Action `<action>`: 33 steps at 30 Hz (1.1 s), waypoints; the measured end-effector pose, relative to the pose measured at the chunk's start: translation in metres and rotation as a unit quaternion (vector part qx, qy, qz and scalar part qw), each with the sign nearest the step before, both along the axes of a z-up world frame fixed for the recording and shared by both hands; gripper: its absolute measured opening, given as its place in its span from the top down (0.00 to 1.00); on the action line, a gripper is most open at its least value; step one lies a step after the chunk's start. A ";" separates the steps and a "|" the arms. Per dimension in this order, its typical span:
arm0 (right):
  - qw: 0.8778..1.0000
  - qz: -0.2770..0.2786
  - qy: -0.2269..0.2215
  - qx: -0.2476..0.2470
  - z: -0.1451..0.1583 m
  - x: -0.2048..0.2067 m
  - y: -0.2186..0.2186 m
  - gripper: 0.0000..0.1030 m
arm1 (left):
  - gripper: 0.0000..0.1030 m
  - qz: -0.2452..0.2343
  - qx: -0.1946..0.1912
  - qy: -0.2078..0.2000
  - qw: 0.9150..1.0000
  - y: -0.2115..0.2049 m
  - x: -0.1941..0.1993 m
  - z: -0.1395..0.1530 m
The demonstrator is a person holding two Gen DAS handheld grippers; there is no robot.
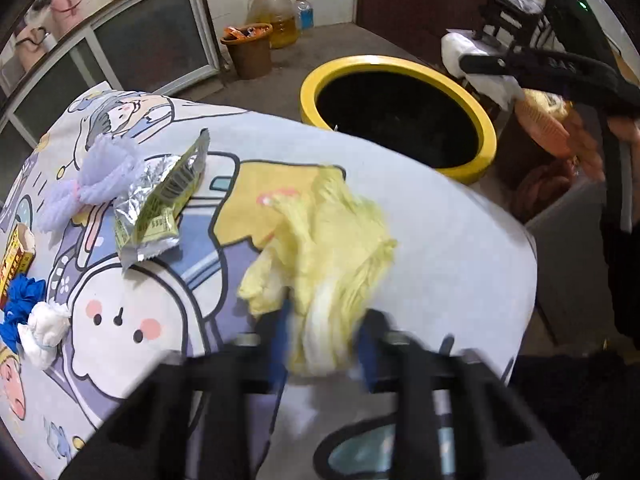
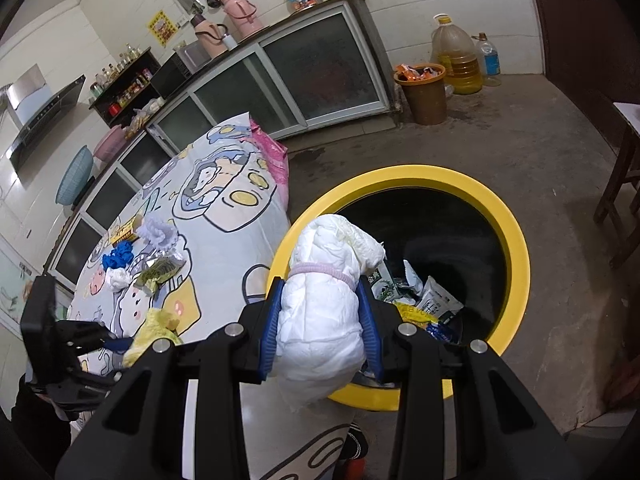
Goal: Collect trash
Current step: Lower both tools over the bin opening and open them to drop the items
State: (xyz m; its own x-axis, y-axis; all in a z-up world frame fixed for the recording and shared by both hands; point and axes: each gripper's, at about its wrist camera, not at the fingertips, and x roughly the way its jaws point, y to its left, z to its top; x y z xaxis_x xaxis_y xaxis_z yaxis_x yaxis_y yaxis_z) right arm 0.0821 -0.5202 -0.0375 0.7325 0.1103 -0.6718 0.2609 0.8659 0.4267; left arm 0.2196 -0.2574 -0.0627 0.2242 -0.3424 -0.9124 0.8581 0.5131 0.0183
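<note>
My left gripper (image 1: 322,336) is shut on a crumpled yellow plastic bag (image 1: 328,232) at the near edge of the cartoon-print table (image 1: 440,240); the frame is motion-blurred. My right gripper (image 2: 320,312) is shut on a rolled white diaper (image 2: 324,300) with a pink band, held over the near rim of the yellow-rimmed black trash bin (image 2: 516,248), which holds several wrappers. The right gripper with the diaper (image 1: 480,64) also shows in the left wrist view beyond the bin (image 1: 486,128). The left gripper (image 2: 116,344) and yellow bag (image 2: 152,332) show in the right wrist view.
On the table lie a foil snack wrapper (image 1: 164,200), a purple foam net (image 1: 96,180), a blue scrap (image 1: 20,308), a white wad (image 1: 44,328) and a yellow box (image 1: 16,256). A brown bucket (image 2: 424,92), oil jug (image 2: 456,56) and cabinets (image 2: 300,72) stand behind.
</note>
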 end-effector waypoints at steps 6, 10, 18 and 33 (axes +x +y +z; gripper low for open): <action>1.000 -0.009 -0.008 -0.006 0.007 -0.007 -0.003 0.66 | 0.87 0.001 -0.065 -0.013 0.998 -0.004 -0.001 0.045; 1.000 -0.021 -0.011 0.000 0.009 -0.011 -0.011 0.66 | 0.87 -0.005 -0.096 -0.025 0.995 -0.023 0.004 0.069; 0.999 -0.040 -0.010 -0.006 0.013 -0.018 -0.024 0.66 | 0.87 -0.033 -0.140 -0.022 0.989 -0.087 0.008 0.091; 0.999 -0.047 0.021 0.003 -0.007 -0.004 -0.038 0.66 | 0.87 -0.008 -0.153 0.029 0.988 -0.167 0.035 0.055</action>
State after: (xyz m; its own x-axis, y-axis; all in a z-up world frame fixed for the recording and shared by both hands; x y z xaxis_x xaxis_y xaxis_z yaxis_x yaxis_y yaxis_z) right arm 0.0780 -0.5577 -0.0447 0.7109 0.0462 -0.7018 0.3584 0.8348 0.4180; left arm 0.2550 -0.4239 -0.0078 0.1668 -0.6069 -0.7771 0.8613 0.4733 -0.1849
